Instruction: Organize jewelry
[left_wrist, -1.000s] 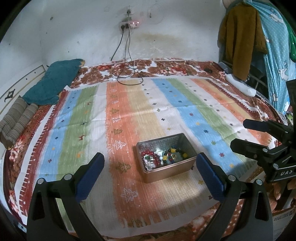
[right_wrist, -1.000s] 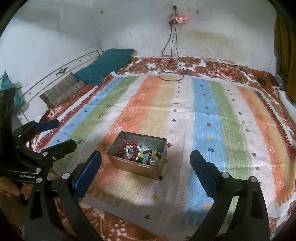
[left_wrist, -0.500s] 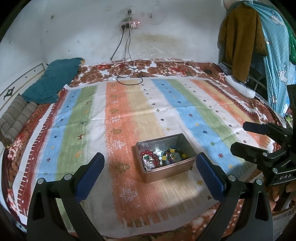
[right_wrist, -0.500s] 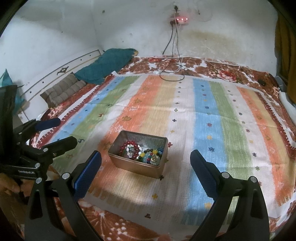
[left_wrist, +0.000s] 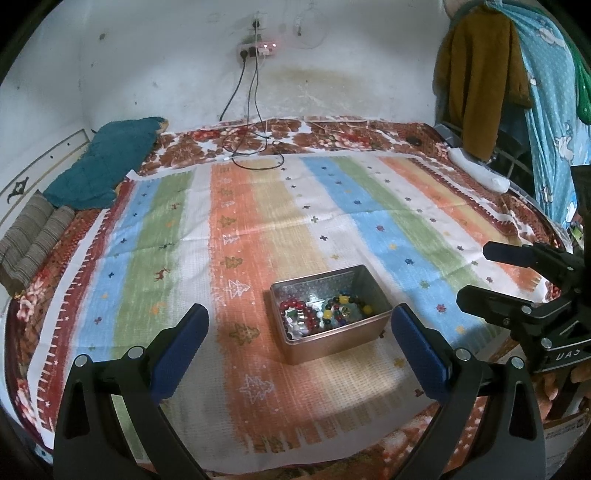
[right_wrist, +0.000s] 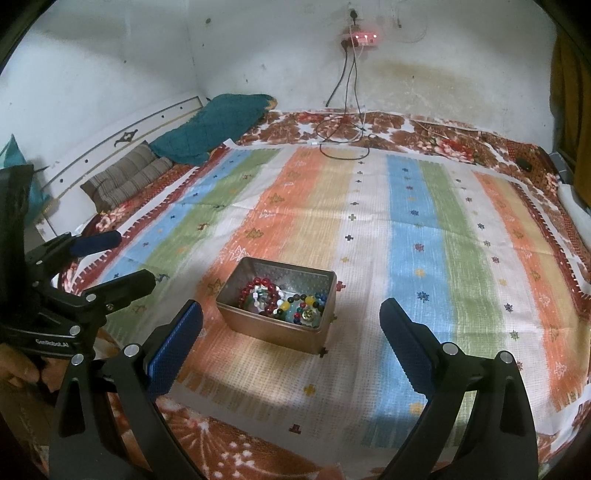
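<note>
Tin: I see a metal tin (left_wrist: 330, 316) on the striped cloth (left_wrist: 258, 229) over the bed, near its front edge, lid off.
Jewelry: bead bracelets (right_wrist: 258, 293) and loose coloured beads (right_wrist: 301, 304) lie inside the tin; a red bracelet sits at its left end.
Left hand-held gripper (left_wrist: 295, 341): jaws spread wide, nothing between them, hanging short of the tin.
Right hand-held gripper (right_wrist: 291, 339): jaws spread wide, nothing held, near the tin's front wall.
Background: teal blanket (left_wrist: 99, 166) at the bed's far left; cables (left_wrist: 255, 147) by the wall.
</note>
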